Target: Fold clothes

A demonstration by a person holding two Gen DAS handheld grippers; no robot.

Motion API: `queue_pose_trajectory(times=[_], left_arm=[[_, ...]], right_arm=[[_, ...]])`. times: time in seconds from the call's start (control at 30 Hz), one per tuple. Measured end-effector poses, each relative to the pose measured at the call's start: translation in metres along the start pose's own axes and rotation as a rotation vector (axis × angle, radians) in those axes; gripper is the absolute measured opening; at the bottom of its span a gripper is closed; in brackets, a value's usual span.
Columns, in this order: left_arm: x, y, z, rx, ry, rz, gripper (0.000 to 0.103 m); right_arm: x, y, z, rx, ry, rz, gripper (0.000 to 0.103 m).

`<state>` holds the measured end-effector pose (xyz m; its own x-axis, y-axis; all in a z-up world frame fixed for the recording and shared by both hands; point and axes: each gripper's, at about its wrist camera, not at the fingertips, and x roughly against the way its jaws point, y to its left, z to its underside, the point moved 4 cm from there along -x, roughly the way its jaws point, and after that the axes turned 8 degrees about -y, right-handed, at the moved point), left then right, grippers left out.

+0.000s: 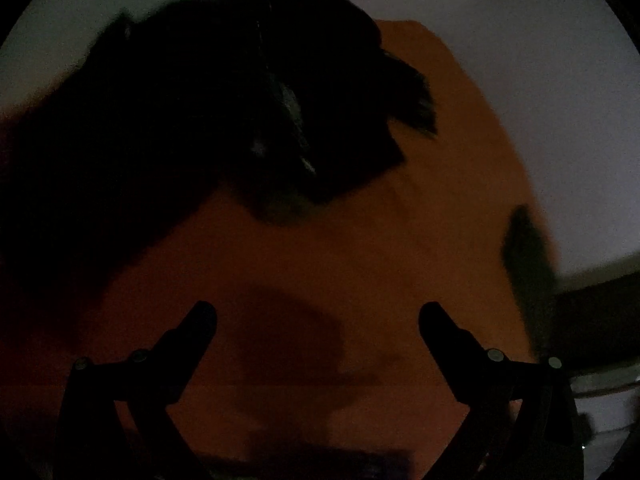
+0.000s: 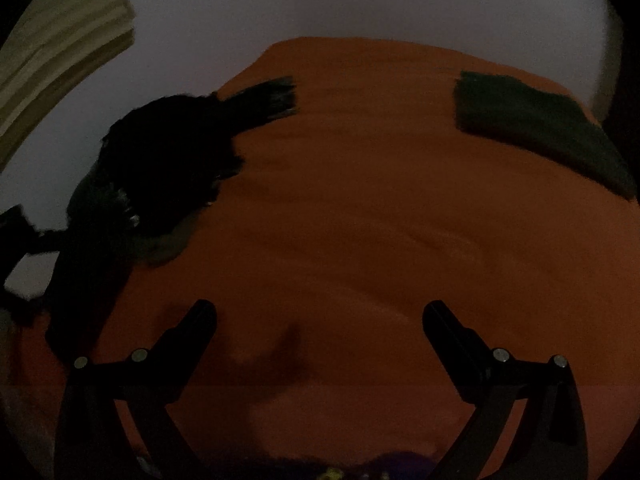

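The room is dim. A black garment (image 1: 192, 136) lies crumpled on an orange surface (image 1: 360, 264), filling the upper left of the left wrist view; pale glints along it look like a zipper. My left gripper (image 1: 318, 316) hovers below it, open, nothing between its fingers. In the right wrist view the same black garment (image 2: 168, 160) sits at the left edge of the orange surface (image 2: 360, 220). My right gripper (image 2: 320, 314) is open over bare orange cloth, to the right of the garment. A dark green folded cloth (image 2: 532, 124) lies at the far right.
A pale wall (image 2: 360, 0) stands behind the orange surface. A striped curtain or blind (image 2: 60, 52) hangs at the upper left. The dark green cloth (image 1: 524, 248) also shows at the right edge of the left wrist view.
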<state>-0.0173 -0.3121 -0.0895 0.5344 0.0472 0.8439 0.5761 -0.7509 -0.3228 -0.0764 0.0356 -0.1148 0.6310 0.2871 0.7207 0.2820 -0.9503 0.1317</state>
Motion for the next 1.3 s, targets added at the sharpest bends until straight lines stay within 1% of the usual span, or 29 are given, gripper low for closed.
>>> queue_pose_trajectory(times=[0.03, 0.1, 0.13, 0.23, 0.33, 0.43, 0.5, 0.53, 0.57, 0.6, 0.67, 0.7, 0.73, 0.83, 0.9, 0.93, 0.97, 1.03, 1.1, 1.17, 1.2, 1.23, 1.27, 1.3], left_arm=[[0.003, 0.003, -0.010, -0.046, -0.021, -0.037, 0.101], [0.010, 0.013, -0.025, -0.100, -0.072, -0.087, 0.101], [0.015, 0.016, -0.031, -0.101, -0.093, -0.085, 0.101], [0.020, 0.031, -0.047, -0.063, -0.164, -0.034, 0.101], [0.019, 0.050, -0.050, -0.071, -0.179, -0.033, 0.101], [0.020, 0.071, -0.057, -0.076, -0.190, -0.018, 0.101], [0.011, 0.086, -0.064, -0.061, -0.203, -0.014, 0.101], [0.008, 0.093, -0.068, -0.038, -0.224, -0.018, 0.098], [0.005, 0.100, -0.072, -0.011, -0.248, -0.022, 0.089], [0.003, 0.108, -0.078, 0.021, -0.268, -0.019, 0.083], [0.000, 0.119, -0.084, 0.061, -0.269, 0.026, 0.054], [-0.003, 0.122, -0.087, 0.074, -0.262, 0.058, 0.047], [-0.008, 0.124, -0.089, 0.081, -0.257, 0.072, 0.037], [-0.022, 0.131, -0.093, 0.089, -0.239, 0.097, 0.037], [-0.031, 0.134, -0.092, 0.094, -0.202, 0.102, 0.038], [-0.037, 0.135, -0.092, 0.105, -0.174, 0.101, 0.042], [-0.045, 0.138, -0.091, 0.134, -0.133, 0.089, 0.050], [-0.062, 0.149, -0.089, 0.225, -0.060, 0.062, 0.059], [-0.077, 0.162, -0.086, 0.325, -0.023, 0.076, 0.059], [-0.087, 0.169, -0.087, 0.353, -0.029, 0.100, 0.060], [-0.091, 0.169, -0.088, 0.340, -0.034, 0.091, 0.060], [-0.095, 0.170, -0.090, 0.322, -0.039, 0.079, 0.063], [-0.096, 0.167, -0.091, 0.312, -0.047, 0.094, 0.067], [-0.098, 0.164, -0.093, 0.304, -0.056, 0.114, 0.069]], right_arm=[[-0.004, 0.010, -0.003, 0.021, 0.003, -0.007, 0.103], [-0.012, 0.030, -0.006, 0.054, 0.023, -0.019, 0.103], [-0.017, 0.040, -0.008, 0.065, 0.037, -0.026, 0.103], [-0.030, 0.063, -0.014, 0.060, 0.071, -0.055, 0.103], [-0.048, 0.086, -0.026, 0.046, 0.072, -0.084, 0.103], [-0.065, 0.115, -0.034, 0.071, 0.068, -0.110, 0.103], [-0.078, 0.138, -0.039, 0.119, 0.057, -0.122, 0.103], [-0.084, 0.152, -0.041, 0.153, 0.051, -0.128, 0.103], [-0.088, 0.163, -0.041, 0.184, 0.049, -0.130, 0.103], [-0.096, 0.177, -0.041, 0.222, 0.046, -0.128, 0.103], [-0.113, 0.205, -0.040, 0.300, 0.040, -0.122, 0.103], [-0.123, 0.219, -0.039, 0.344, 0.036, -0.116, 0.103], [-0.129, 0.228, -0.038, 0.379, 0.031, -0.108, 0.103], [-0.150, 0.254, -0.032, 0.474, 0.002, -0.070, 0.103], [-0.164, 0.265, -0.030, 0.505, -0.006, -0.052, 0.103], [-0.170, 0.269, -0.029, 0.509, -0.005, -0.050, 0.103], [-0.176, 0.272, -0.029, 0.512, -0.006, -0.048, 0.103], [-0.183, 0.274, -0.032, 0.506, -0.009, -0.046, 0.103], [-0.189, 0.275, -0.036, 0.498, -0.010, -0.044, 0.103], [-0.197, 0.279, -0.040, 0.487, -0.009, -0.044, 0.103], [-0.201, 0.281, -0.042, 0.482, -0.006, -0.044, 0.103], [-0.205, 0.281, -0.044, 0.476, 0.000, -0.045, 0.103], [-0.208, 0.282, -0.045, 0.468, 0.006, -0.046, 0.103], [-0.211, 0.281, -0.047, 0.458, 0.008, -0.044, 0.103]])
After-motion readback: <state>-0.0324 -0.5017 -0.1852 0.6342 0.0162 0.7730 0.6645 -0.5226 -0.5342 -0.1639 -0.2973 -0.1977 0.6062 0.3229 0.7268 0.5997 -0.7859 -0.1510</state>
